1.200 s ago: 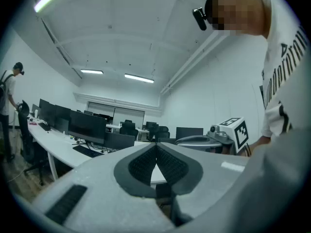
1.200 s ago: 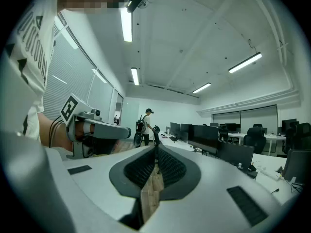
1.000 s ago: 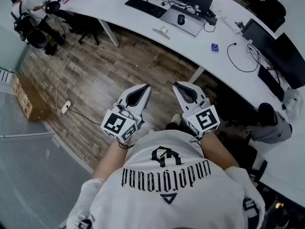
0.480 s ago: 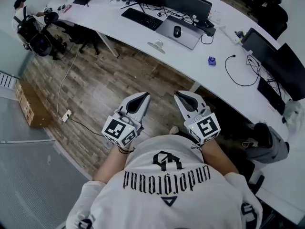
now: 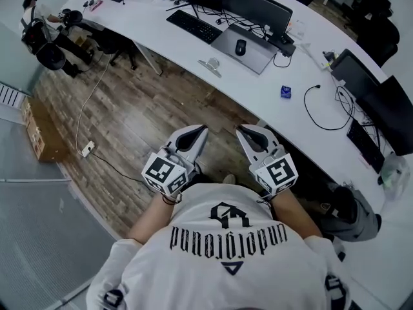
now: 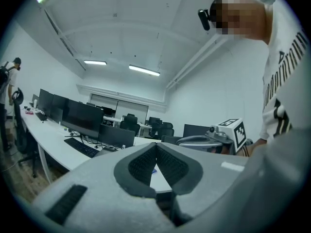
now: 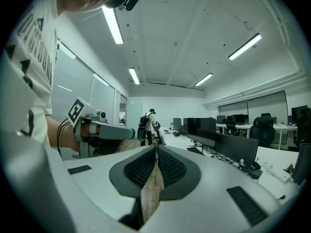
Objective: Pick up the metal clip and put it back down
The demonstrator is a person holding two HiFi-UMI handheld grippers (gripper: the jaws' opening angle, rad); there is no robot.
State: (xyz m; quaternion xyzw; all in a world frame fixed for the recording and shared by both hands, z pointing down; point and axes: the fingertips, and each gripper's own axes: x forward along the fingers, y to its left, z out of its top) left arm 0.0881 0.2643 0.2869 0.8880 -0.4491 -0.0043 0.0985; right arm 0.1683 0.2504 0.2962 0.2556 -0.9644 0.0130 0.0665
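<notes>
A small silver thing point(image 5: 210, 65), possibly the metal clip, lies near the front edge of the long white desk point(image 5: 258, 95); it is too small to be sure. Both grippers are held side by side over the wooden floor, short of the desk, pointing toward it. In the head view my left gripper point(image 5: 200, 130) and right gripper point(image 5: 242, 130) are shut and empty. The left gripper view shows the left gripper point(image 6: 156, 145) with its tips touching. The right gripper point(image 7: 156, 147) in its own view also has its pads together, nothing between them.
On the desk are a keyboard point(image 5: 194, 26), a mouse point(image 5: 240, 47) on a grey pad, monitors point(image 5: 255, 5), a small blue box point(image 5: 286, 92) and a black cable point(image 5: 322, 102). A person point(image 5: 39, 24) stands far left. A cardboard box point(image 5: 39, 131) and power strip point(image 5: 84, 149) are on the floor.
The person and both grippers have moved forward toward the desk, which now sits nearer in the head view. Both grippers stay shut and empty.
</notes>
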